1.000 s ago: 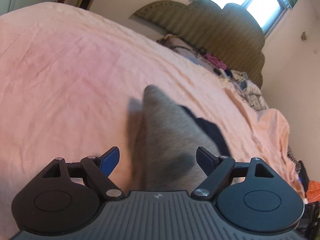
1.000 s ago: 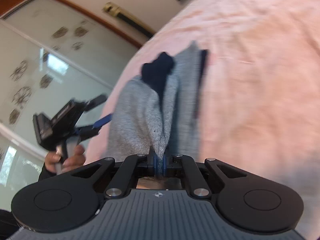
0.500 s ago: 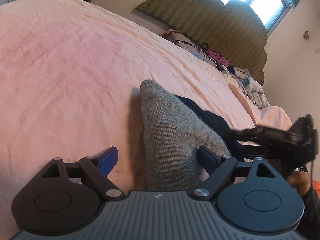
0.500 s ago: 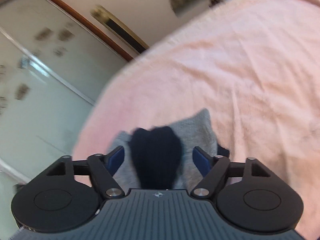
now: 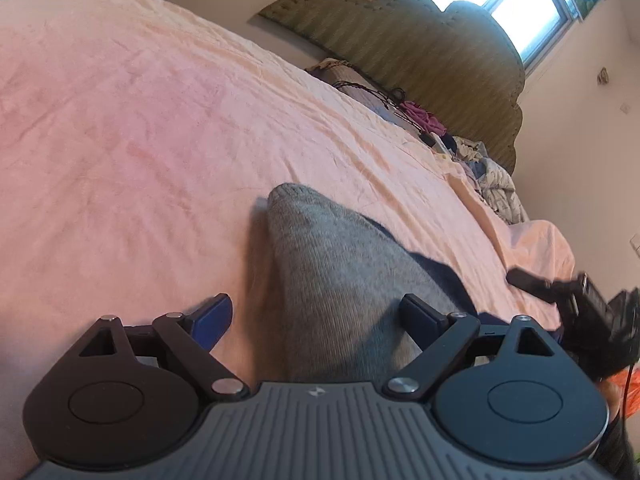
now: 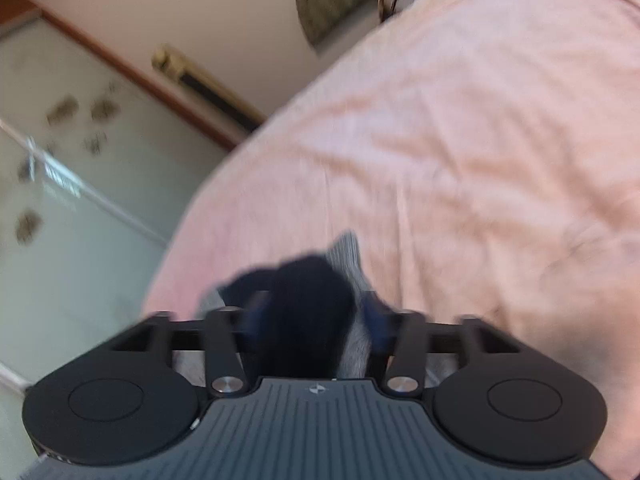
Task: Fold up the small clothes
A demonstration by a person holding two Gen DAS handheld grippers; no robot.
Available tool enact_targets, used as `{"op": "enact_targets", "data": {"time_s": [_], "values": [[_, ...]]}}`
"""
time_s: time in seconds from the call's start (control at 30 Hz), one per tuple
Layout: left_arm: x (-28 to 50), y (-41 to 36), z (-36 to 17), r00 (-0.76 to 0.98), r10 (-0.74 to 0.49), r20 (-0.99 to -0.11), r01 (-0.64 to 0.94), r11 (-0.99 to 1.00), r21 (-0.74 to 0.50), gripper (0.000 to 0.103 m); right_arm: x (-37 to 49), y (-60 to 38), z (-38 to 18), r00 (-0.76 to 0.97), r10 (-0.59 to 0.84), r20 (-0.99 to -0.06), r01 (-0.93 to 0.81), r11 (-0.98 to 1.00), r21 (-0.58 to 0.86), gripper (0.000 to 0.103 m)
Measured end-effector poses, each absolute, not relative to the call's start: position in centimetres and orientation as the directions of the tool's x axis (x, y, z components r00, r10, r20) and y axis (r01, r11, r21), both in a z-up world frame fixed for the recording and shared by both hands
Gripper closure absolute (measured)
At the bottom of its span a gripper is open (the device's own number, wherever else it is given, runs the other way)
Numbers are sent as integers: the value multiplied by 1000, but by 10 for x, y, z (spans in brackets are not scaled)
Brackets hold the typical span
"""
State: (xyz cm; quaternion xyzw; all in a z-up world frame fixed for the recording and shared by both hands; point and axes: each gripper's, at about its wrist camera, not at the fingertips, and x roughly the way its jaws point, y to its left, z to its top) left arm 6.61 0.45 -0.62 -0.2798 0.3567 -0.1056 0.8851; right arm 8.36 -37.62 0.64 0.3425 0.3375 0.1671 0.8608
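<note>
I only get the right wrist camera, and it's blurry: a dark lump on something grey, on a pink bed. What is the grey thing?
Observer: A grey sock, lying on the pink sheet with its rounded toe pointing away from the left camera.
Operator: Is the other claw squeezing it?
Observer: No. The left gripper is open and its jaws have just been opening. The sock lies between them, unpressed.
Operator: Anything else on the bed?
Observer: A heap of clothes at the far end, by the green headboard.
</note>
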Motion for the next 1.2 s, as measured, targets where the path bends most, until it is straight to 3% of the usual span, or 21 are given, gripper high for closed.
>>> {"op": "enact_targets", "data": {"time_s": [0.07,0.1,0.23,0.3,0.33,0.37,0.4,0.57,0.73,0.8,0.87,0.93,1.07,1.2], "values": [[78,9,-9,718,-416,-558,-11,795,-606,9,92,-374,7,673,499,-546,-47,766,642,10],[84,10,-10,714,-424,-556,-17,784,-620,9,97,-370,2,637,494,-591,-38,786,617,17],[99,4,-12,661,-510,-550,-13,725,-688,12,102,-350,0,589,546,-596,-102,782,615,20],[99,-5,-14,634,-527,-566,-5,729,-684,38,103,-333,1,561,562,-608,-149,791,594,23],[97,-10,-14,642,-485,-594,-15,766,-642,61,102,-327,3,563,551,-616,-163,805,571,44],[95,-12,-14,654,-455,-605,-15,791,-611,67,105,-322,1,534,564,-630,-167,801,575,66],[92,-11,-13,668,-449,-593,-14,790,-613,71,106,-321,2,524,590,-614,-177,781,599,79],[92,-6,16,691,-414,-593,22,831,-555,79,95,-310,30,567,596,-569,-228,777,587,80],[113,26,47,742,-313,-593,-9,880,-475,78,116,-289,46,589,646,-485,-252,717,650,81],[128,34,45,720,-301,-626,12,907,-421,72,134,-277,39,604,642,-473,-211,700,682,80],[133,48,35,686,-236,-688,-77,917,-391,71,149,-271,25,622,600,-503,-137,716,685,71],[116,67,28,699,-269,-663,-91,885,-456,68,153,-271,13,621,556,-553,-54,734,677,41],[63,75,25,720,-326,-612,-40,862,-506,37,116,-279,9,589,598,-544,-143,739,658,37],[20,52,8,668,-435,-604,34,828,-560,37,69,-283,4,520,625,-582,-209,754,622,36]]}}
